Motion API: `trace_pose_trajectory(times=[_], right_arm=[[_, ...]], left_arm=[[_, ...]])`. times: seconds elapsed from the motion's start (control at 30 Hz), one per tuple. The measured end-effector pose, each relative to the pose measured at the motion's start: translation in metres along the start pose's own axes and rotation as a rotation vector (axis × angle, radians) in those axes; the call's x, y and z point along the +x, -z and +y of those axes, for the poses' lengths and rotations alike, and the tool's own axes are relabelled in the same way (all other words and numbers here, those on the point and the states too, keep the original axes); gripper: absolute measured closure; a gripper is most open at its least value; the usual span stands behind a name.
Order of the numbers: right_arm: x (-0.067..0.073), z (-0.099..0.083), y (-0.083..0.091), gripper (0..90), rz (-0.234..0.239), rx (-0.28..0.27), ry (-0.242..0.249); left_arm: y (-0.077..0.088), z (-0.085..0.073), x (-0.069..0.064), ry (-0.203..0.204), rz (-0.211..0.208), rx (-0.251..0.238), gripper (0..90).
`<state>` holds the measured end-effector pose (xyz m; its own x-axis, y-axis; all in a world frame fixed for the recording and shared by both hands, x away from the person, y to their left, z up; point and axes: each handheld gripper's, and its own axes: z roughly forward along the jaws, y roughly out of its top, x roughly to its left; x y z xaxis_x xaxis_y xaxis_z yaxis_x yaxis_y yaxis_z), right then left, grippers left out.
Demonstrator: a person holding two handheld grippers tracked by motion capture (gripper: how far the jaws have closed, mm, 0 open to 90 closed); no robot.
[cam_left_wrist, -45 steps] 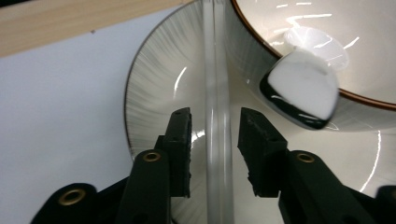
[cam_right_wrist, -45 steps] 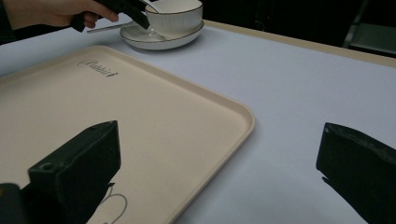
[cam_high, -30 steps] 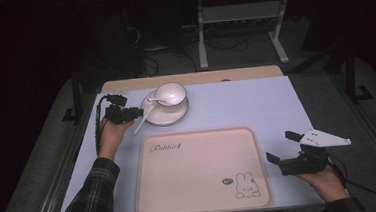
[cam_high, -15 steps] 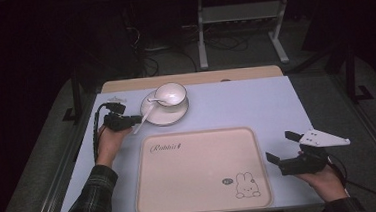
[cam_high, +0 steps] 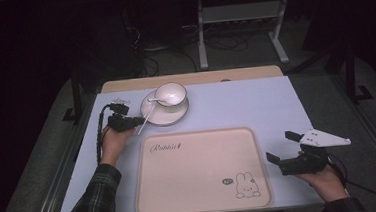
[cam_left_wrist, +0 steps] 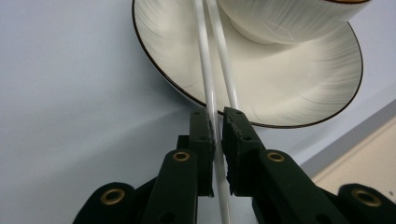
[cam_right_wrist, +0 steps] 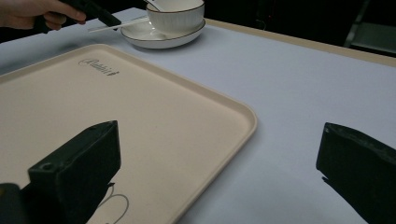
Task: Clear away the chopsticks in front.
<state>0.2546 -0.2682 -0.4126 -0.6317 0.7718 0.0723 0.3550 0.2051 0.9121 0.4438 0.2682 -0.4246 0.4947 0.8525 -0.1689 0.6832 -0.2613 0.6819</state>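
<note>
A pair of white chopsticks [cam_high: 143, 122] lies with its far end on a white saucer [cam_high: 166, 117] that carries a white bowl [cam_high: 170, 93]. My left gripper [cam_high: 139, 121] has just been closing and is now shut on the chopsticks [cam_left_wrist: 208, 84] at the saucer's [cam_left_wrist: 289, 88] near rim. One stick runs between the pads; the other disappears behind the right jaw. My right gripper [cam_high: 279, 146] hovers open with nothing in it at the right of the cream tray [cam_high: 201, 185]. In the right gripper view, the gripper [cam_right_wrist: 220, 135] spans the tray's corner [cam_right_wrist: 233, 112].
A spoon [cam_high: 153, 100] rests in the bowl. The cream tray with a rabbit print takes up the front middle of the pale blue table [cam_high: 256, 106]. A wooden strip [cam_high: 194, 78] runs along the table's far edge, and dark floor with metal stands lies beyond it.
The left jaws have closed onto the chopsticks, and the left hand has drawn slightly back from the saucer. The right hand has stayed where it was.
</note>
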Motion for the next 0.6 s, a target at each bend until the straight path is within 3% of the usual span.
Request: trace_pose_trajectory(times=[0.17,0.37,0.6], right_arm=[[0.0002,0.0000,0.0002,0.0,0.001,-0.001,-0.001],[0.0000,-0.0001,0.0002,0.0,0.000,0.000,0.000],[-0.0001,0.0000,0.0005,0.0,0.000,-0.001,-0.003]], left_arm=[[-0.0027,0.0000,0.0000,0.009,-0.010,0.000,82.3],[-0.0009,0.0000,0.0021,0.035,0.027,-0.004,85.3],[0.0063,-0.0013,0.0032,0.040,0.034,-0.035,86.0]])
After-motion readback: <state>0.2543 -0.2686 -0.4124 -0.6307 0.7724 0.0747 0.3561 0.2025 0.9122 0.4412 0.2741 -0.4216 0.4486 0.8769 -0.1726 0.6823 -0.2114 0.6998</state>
